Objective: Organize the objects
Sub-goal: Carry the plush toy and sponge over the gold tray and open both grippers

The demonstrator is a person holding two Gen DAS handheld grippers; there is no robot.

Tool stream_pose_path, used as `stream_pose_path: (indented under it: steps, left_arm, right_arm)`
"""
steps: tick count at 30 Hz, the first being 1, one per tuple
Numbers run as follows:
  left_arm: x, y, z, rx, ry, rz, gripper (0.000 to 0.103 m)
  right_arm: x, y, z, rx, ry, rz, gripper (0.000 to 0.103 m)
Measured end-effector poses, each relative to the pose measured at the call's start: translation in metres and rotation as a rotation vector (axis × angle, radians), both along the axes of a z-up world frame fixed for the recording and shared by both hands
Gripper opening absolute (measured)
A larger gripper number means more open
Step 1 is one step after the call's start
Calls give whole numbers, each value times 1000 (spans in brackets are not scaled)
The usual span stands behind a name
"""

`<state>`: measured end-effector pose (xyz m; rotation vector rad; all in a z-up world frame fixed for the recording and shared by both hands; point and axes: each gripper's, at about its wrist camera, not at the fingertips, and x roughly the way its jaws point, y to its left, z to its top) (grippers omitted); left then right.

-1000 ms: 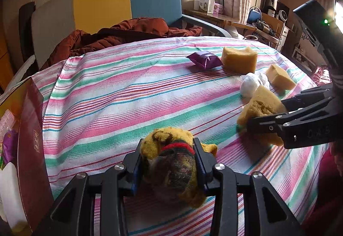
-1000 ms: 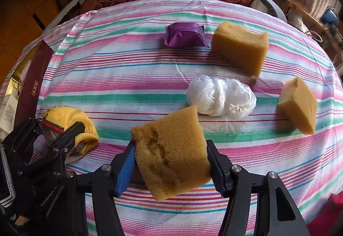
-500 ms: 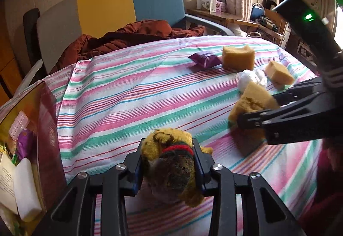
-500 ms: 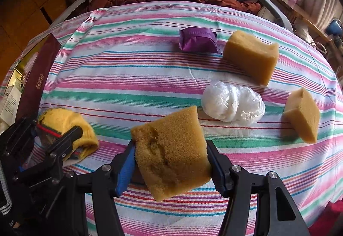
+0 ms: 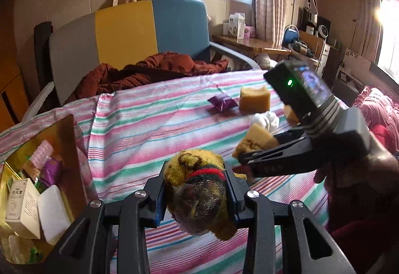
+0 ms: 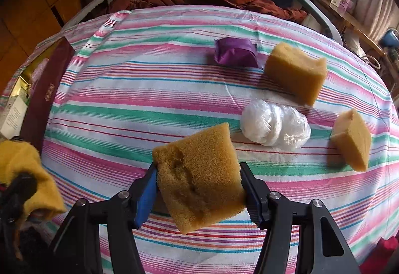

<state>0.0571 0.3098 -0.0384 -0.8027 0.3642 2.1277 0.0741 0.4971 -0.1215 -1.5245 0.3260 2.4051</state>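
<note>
My left gripper [image 5: 197, 189] is shut on a yellow knitted sock [image 5: 199, 189] with a red band, held above the striped tablecloth [image 5: 149, 129]. My right gripper [image 6: 198, 186] is shut on a tan sponge [image 6: 199, 174], lifted off the cloth; it shows in the left wrist view [image 5: 254, 139] to the right. The sock shows at the left edge of the right wrist view [image 6: 27, 174]. On the cloth lie a purple packet [image 6: 235, 52], a large sponge [image 6: 296, 72], a white plastic bag wad [image 6: 274, 124] and a small sponge [image 6: 351, 139].
An open gold-lined box [image 5: 37, 181] with cartons and packets stands at the table's left edge [image 6: 37, 89]. A chair with a brown jacket [image 5: 154, 72] is behind the table. A red cloth [image 5: 379, 114] lies at the right.
Both grippers have risen and drawn back with their loads. The box at the left has come further into the left wrist view. The objects on the cloth have not moved.
</note>
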Motion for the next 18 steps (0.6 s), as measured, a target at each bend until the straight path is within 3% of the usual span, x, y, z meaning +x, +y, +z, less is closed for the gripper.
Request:
stream_pose_path:
  steps: [10,18]
  left_arm:
    - [-11,-48,28,82,-23,80,38]
    - [-37,-105,32,126,-45,202,38]
  right_arm:
    - [-5,-10,-5,27,-18,35,62]
    - [-7,-16,-11,64,-57,24,62]
